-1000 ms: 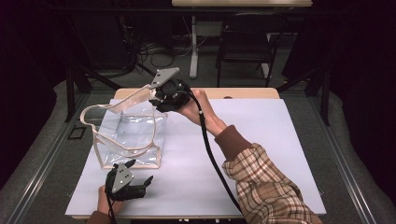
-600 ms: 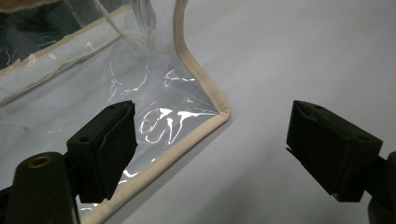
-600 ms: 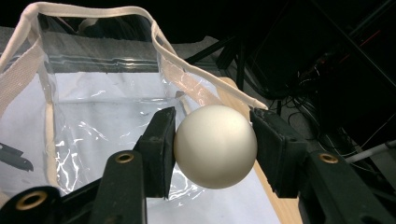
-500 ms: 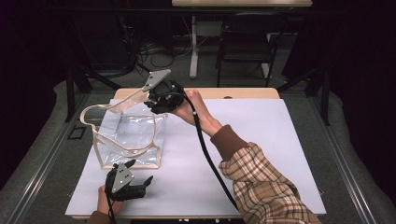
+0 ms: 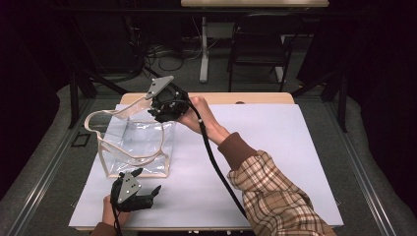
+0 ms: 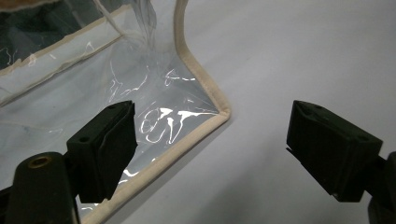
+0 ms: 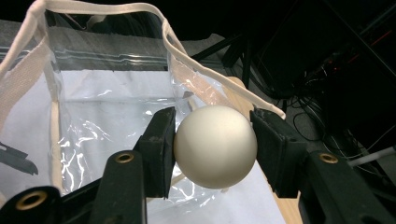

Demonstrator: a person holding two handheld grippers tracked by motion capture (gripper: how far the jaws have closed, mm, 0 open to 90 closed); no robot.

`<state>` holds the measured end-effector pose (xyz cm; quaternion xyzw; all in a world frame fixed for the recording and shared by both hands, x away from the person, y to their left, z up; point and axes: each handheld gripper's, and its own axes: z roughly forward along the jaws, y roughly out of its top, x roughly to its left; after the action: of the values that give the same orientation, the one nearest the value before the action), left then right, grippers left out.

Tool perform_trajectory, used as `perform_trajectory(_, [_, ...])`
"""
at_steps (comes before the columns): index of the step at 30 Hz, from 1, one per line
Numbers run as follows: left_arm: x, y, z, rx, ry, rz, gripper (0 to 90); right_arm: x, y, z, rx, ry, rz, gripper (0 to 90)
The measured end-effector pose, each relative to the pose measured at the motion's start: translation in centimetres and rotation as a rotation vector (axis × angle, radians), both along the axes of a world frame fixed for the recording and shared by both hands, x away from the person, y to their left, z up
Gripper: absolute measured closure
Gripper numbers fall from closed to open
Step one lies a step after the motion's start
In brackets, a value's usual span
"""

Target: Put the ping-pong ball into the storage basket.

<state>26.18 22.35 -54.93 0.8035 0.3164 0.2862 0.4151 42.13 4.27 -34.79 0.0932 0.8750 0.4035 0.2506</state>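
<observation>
A clear plastic bag [image 5: 137, 142] with cream trim and cream handles stands open on the white table cover. My right gripper [image 5: 156, 112] hovers at the bag's far right top corner, above its opening, shut on a white ball [image 7: 215, 145]. Both pads press the ball's sides, and the bag's mouth [image 7: 98, 70] lies just behind and below it. My left gripper [image 5: 155, 191] rests low near the table's front edge, just in front of the bag. It stands open with nothing between its fingers, and the bag's bottom corner [image 6: 219, 112] lies ahead of it.
The white cover [image 5: 275, 147] stretches wide to the right of the bag. A wooden table edge [image 5: 255, 98] runs along the back. Beyond it stand a chair [image 5: 258, 46] and cables on the dark floor.
My right gripper with the ball has shifted slightly left toward the bag's opening. The left gripper has stayed put.
</observation>
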Motion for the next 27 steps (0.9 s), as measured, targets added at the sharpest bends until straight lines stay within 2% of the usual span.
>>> perform_trajectory(14, [0.0,0.0,0.0,0.0,-0.001,0.001,16.2,0.0,1.5,-0.9,-0.016,0.009,0.023,51.0])
perform_trajectory(16, [0.0,0.0,0.0,-0.001,-0.001,0.001,16.2,0.0,1.6,-0.9,-0.019,0.024,0.021,51.0])
perform_trajectory(27, [0.0,0.0,0.0,-0.001,-0.002,0.002,16.2,0.3,2.8,-1.2,-0.041,0.04,0.03,51.0])
